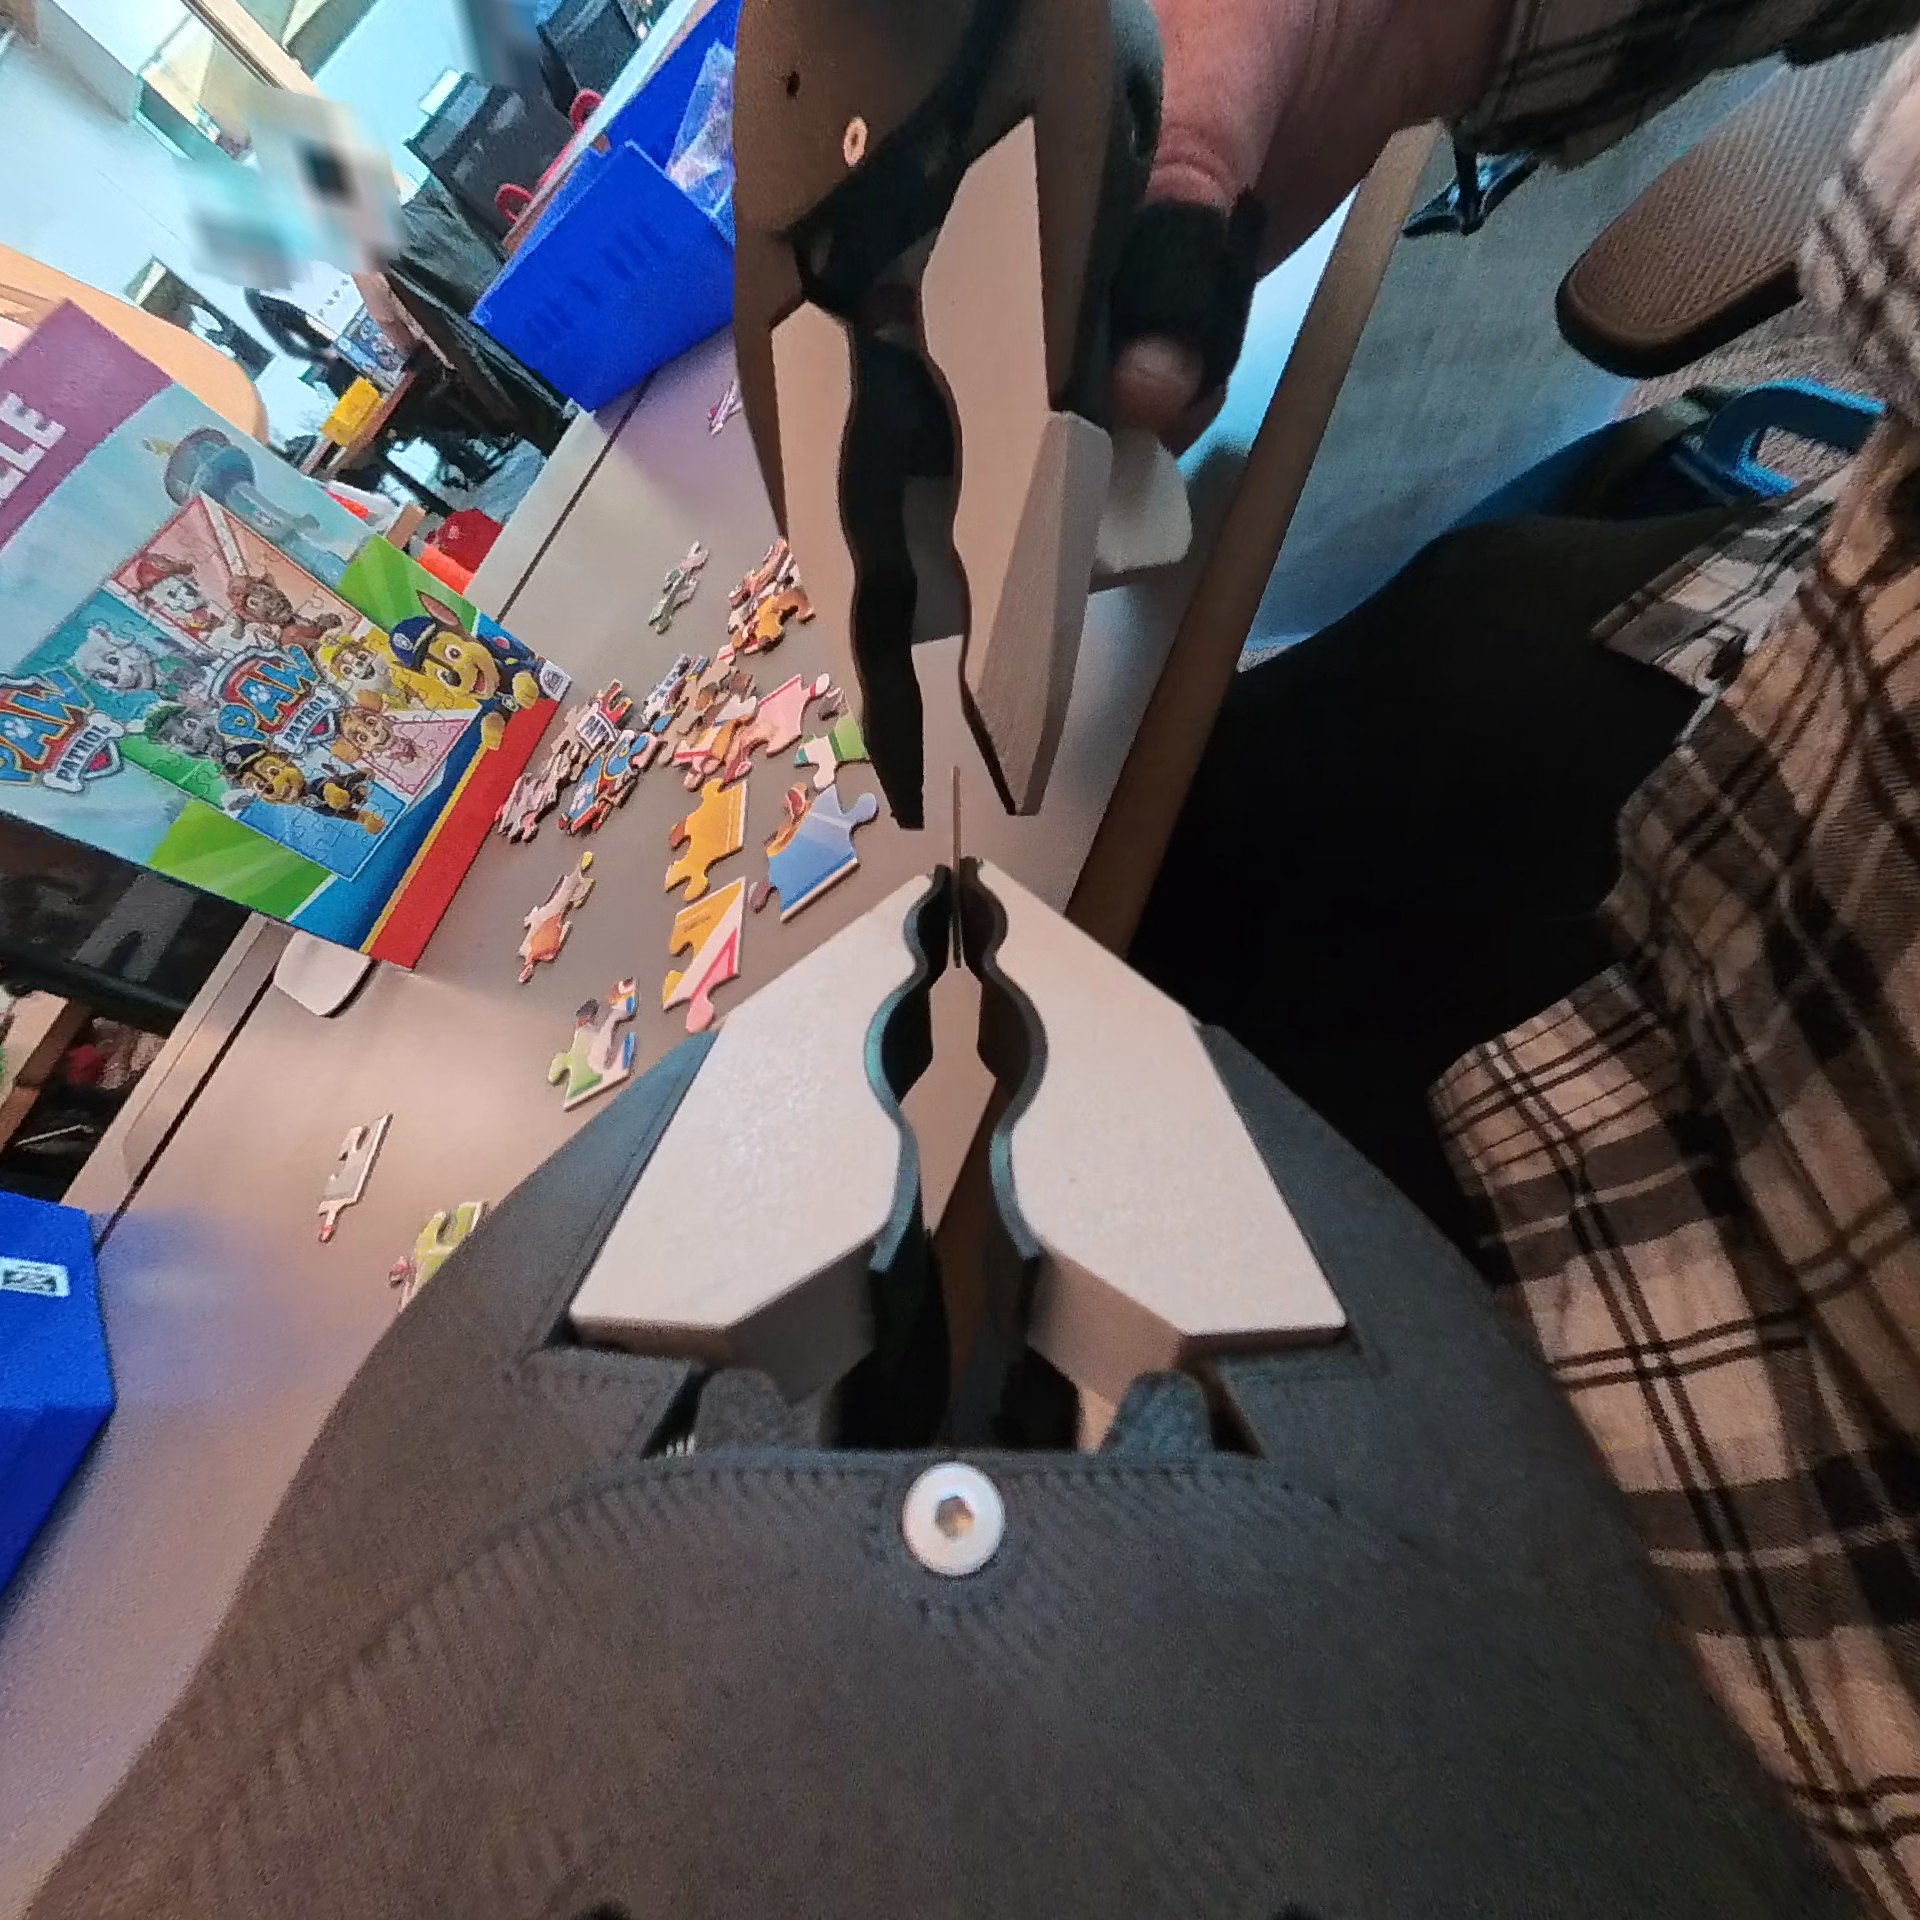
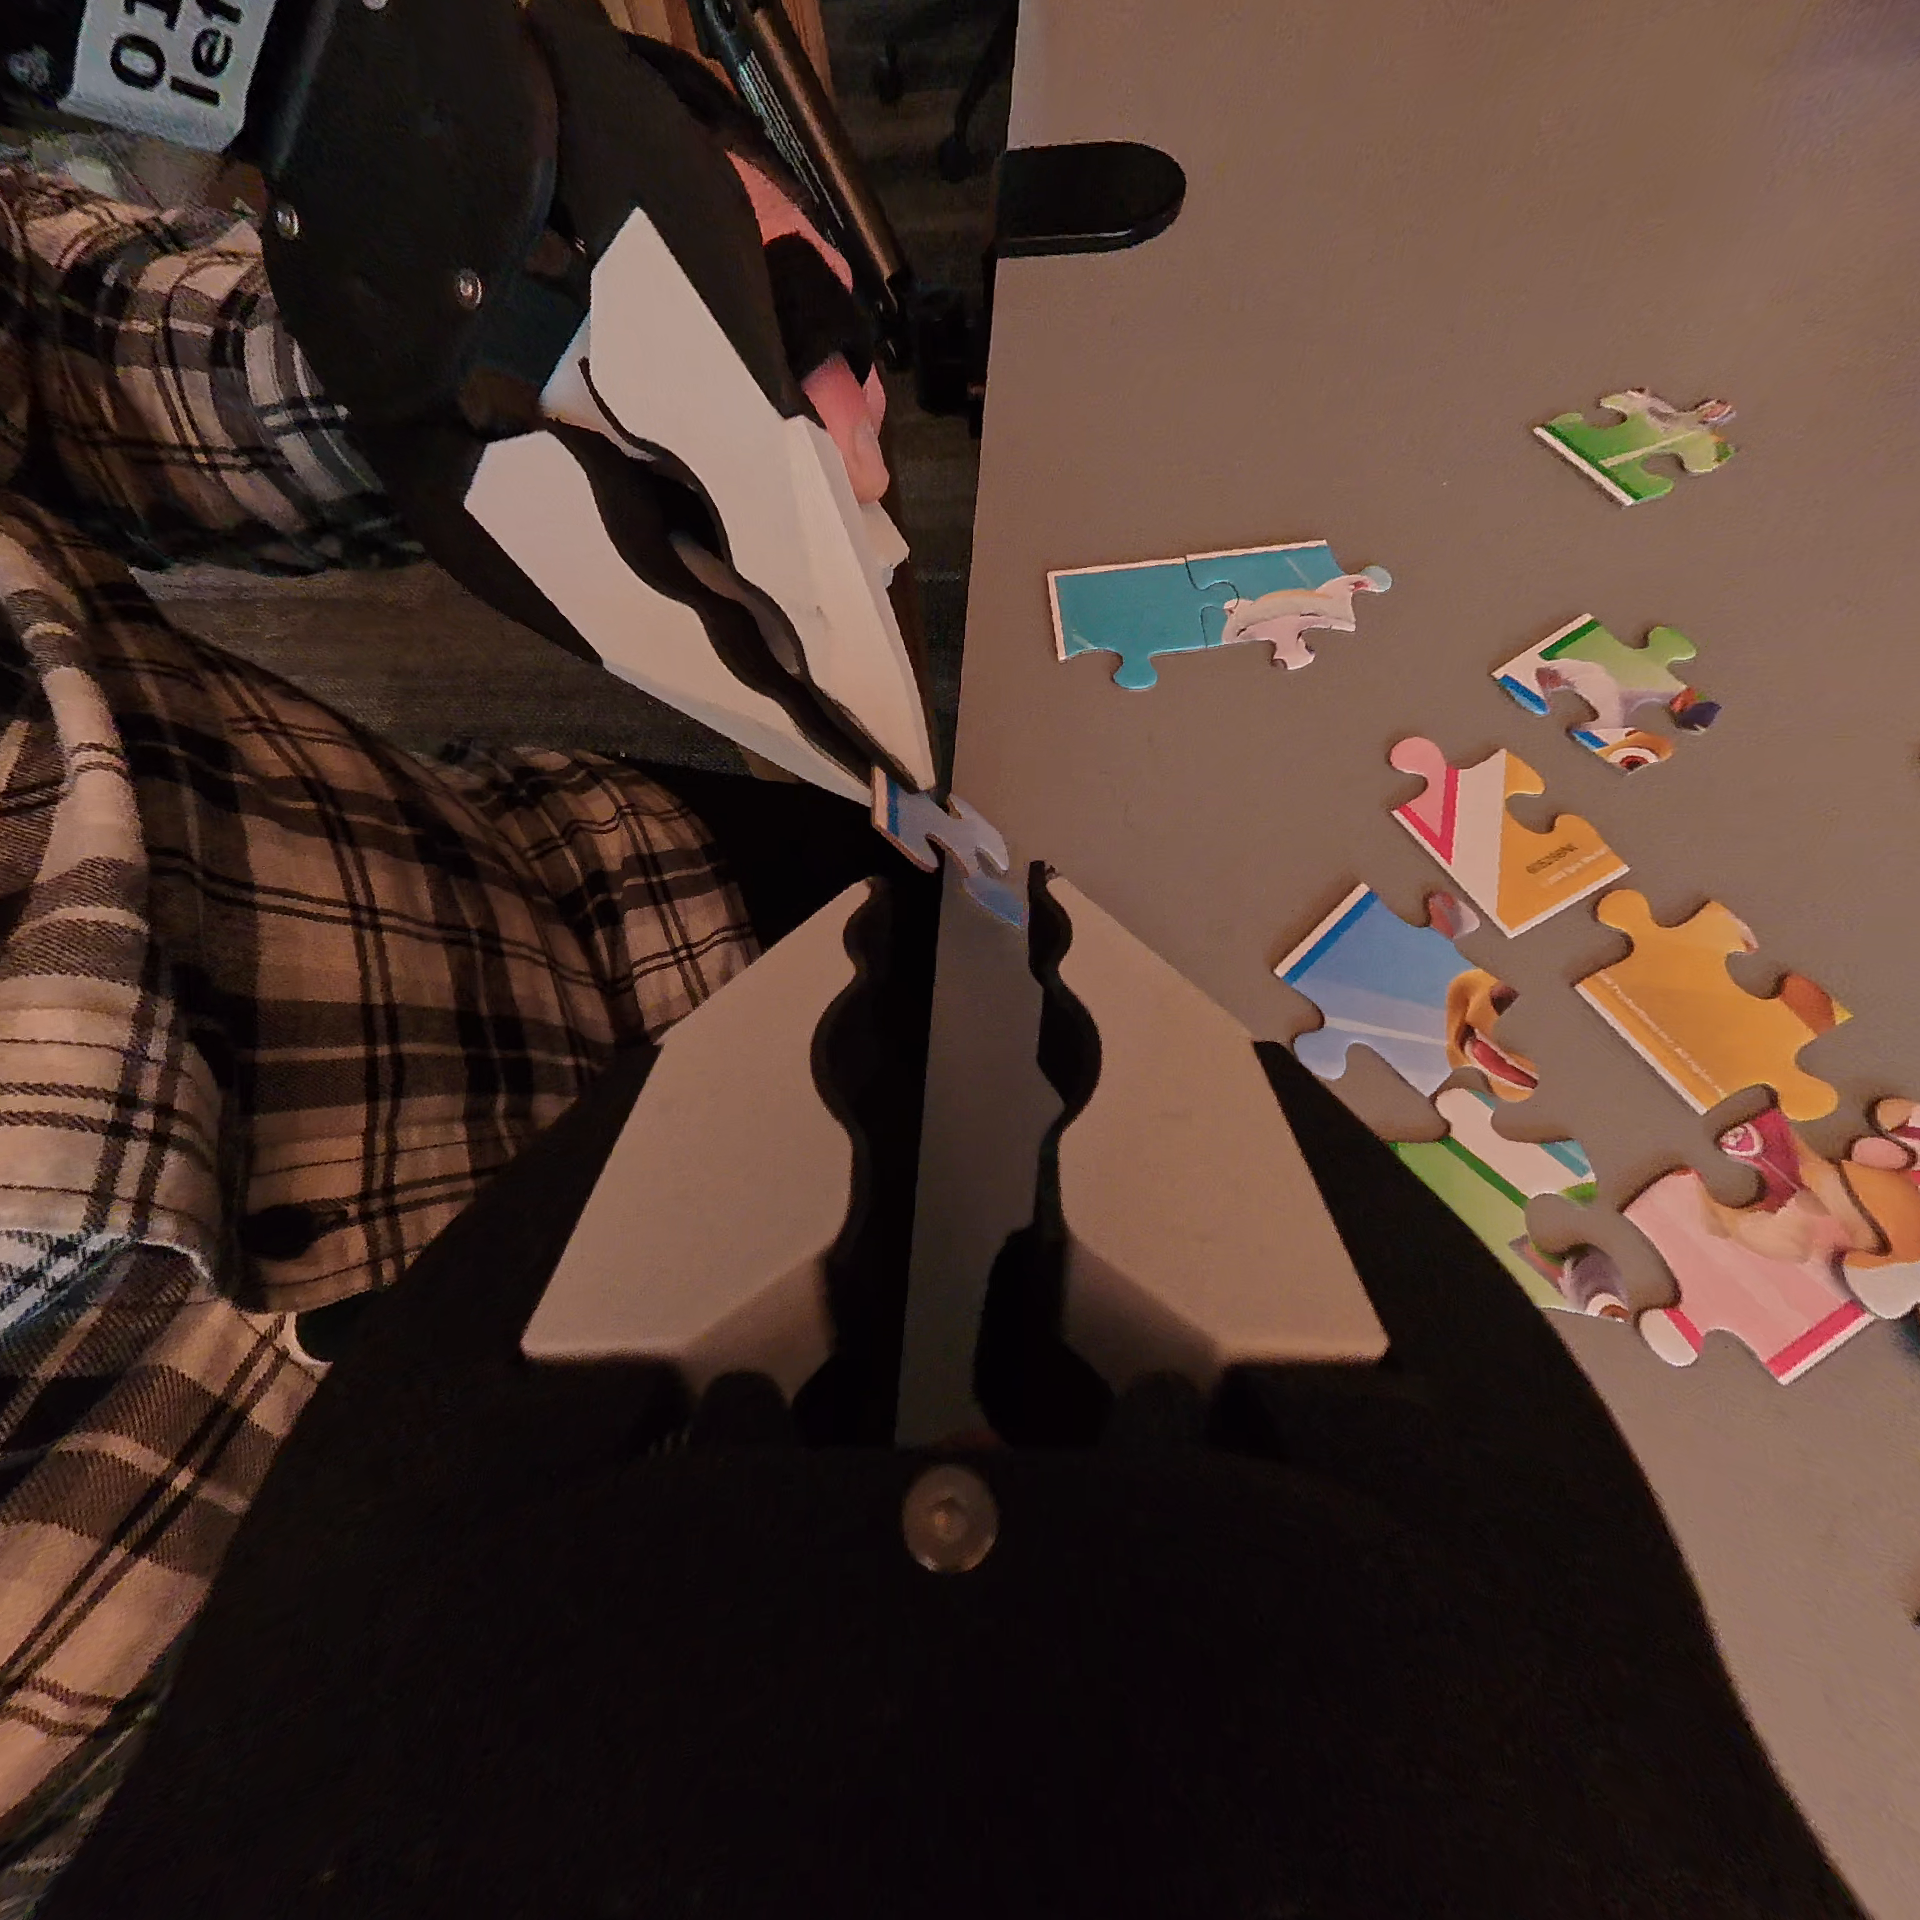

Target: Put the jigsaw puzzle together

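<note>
The left gripper pinches a small blue-and-white puzzle piece at its tips, held in the air just off the table's near edge. The right gripper meets it tip to tip — its jaws spread, the piece's free end reaching between them, no grip visible. Loose pieces lie scattered on the table to the right.

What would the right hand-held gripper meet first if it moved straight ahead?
Probably the blue puzzle piece pinched by the left hand-held gripper, just past the right hand-held gripper; depth is uncertain.
</note>
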The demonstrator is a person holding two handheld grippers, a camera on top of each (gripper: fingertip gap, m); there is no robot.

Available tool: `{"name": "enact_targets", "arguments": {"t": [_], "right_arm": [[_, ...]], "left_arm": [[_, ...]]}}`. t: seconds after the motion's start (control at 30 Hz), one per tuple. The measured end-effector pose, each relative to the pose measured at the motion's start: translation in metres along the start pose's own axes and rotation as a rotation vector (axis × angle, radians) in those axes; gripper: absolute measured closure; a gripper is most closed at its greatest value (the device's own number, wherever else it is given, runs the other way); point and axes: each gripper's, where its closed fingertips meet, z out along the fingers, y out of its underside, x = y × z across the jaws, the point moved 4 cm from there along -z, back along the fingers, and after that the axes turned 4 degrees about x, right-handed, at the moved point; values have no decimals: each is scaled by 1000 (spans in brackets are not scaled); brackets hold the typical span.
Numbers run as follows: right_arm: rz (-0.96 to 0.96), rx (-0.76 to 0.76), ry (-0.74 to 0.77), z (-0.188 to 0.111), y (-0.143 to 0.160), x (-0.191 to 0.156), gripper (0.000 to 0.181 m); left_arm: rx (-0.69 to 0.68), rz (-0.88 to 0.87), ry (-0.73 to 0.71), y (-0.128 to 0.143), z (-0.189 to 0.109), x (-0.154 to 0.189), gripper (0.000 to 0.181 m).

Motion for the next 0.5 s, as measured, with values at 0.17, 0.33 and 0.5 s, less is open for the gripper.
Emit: {"name": "enact_targets", "arguments": {"t": [0.17,0.33,0.5], "right_arm": [[-59,8,-4,4,-4,-6,166],[-97,28,11,3,-9,-7,177],[-133,62,59,-2,-17,-4,179]], "left_arm": [[80,-76,30,-10,-3,-5,181],[132,-153,72,-15,-6,-9,181],[172,-203,53,-19,-7,-19,181]]}}
